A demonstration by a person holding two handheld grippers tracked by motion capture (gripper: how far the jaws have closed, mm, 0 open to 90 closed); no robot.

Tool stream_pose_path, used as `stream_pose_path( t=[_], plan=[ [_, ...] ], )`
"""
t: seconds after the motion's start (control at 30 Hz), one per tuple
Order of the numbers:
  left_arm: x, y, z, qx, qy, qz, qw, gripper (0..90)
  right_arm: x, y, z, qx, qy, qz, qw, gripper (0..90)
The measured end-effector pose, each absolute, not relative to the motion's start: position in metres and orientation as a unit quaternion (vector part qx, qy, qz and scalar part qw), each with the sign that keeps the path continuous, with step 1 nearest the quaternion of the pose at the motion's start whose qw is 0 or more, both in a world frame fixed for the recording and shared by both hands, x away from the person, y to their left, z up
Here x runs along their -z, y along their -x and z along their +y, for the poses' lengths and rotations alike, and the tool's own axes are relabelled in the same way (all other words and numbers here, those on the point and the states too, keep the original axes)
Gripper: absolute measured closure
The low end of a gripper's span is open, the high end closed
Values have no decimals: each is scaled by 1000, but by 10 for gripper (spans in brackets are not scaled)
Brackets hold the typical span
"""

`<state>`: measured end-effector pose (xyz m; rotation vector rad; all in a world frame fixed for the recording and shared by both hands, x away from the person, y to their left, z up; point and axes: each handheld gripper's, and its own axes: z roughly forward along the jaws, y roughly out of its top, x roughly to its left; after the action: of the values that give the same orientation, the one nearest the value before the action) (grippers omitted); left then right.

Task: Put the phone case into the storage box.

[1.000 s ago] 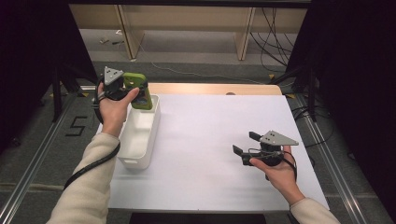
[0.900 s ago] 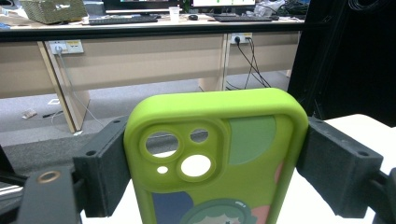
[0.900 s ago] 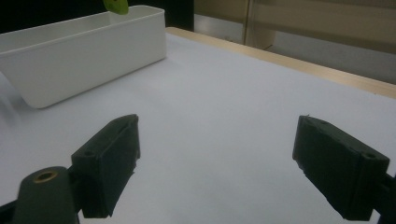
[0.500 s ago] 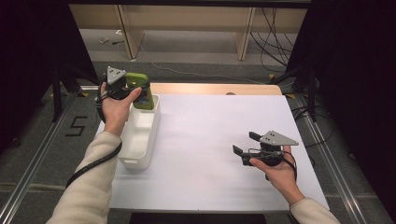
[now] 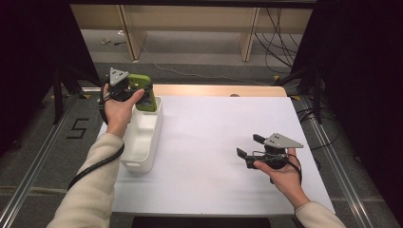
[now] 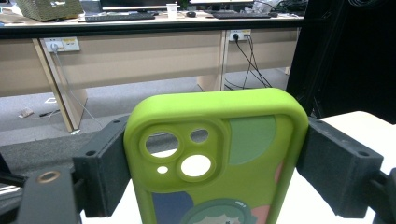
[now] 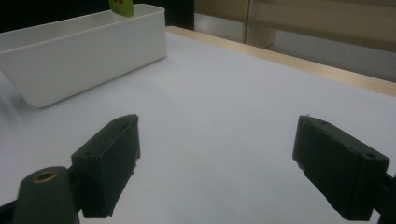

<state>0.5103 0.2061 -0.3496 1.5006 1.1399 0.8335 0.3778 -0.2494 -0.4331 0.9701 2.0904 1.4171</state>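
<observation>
My left gripper (image 5: pixel 138 92) is shut on a lime-green phone case (image 5: pixel 142 93), holding it upright above the far end of a white bin (image 5: pixel 142 142). In the left gripper view the case (image 6: pixel 219 158) stands between both black pads, which press on its two sides; its camera cut-outs and a cartoon print face me. My right gripper (image 5: pixel 250 146) rests low over the white table sheet (image 5: pixel 209 142) at the right, open with nothing between its jaws. The right gripper view shows the bin (image 7: pixel 79 56) at the upper left and the case's lower tip (image 7: pixel 121 7) above it.
A wooden table edge (image 5: pixel 218 90) runs along the far side of the white sheet. Desk legs and cables (image 5: pixel 280 33) stand on the floor beyond. Dark frames flank both sides, with floor rails at left and right.
</observation>
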Motion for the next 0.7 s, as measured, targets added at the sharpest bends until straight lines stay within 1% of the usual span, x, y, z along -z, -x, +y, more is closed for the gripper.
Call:
stream_pose_path(
  t=[0.7],
  plan=[
    [355,-520,207,-341,-626,479,511,162,433,-378,-249,-512,-351,754,216,160]
  ],
)
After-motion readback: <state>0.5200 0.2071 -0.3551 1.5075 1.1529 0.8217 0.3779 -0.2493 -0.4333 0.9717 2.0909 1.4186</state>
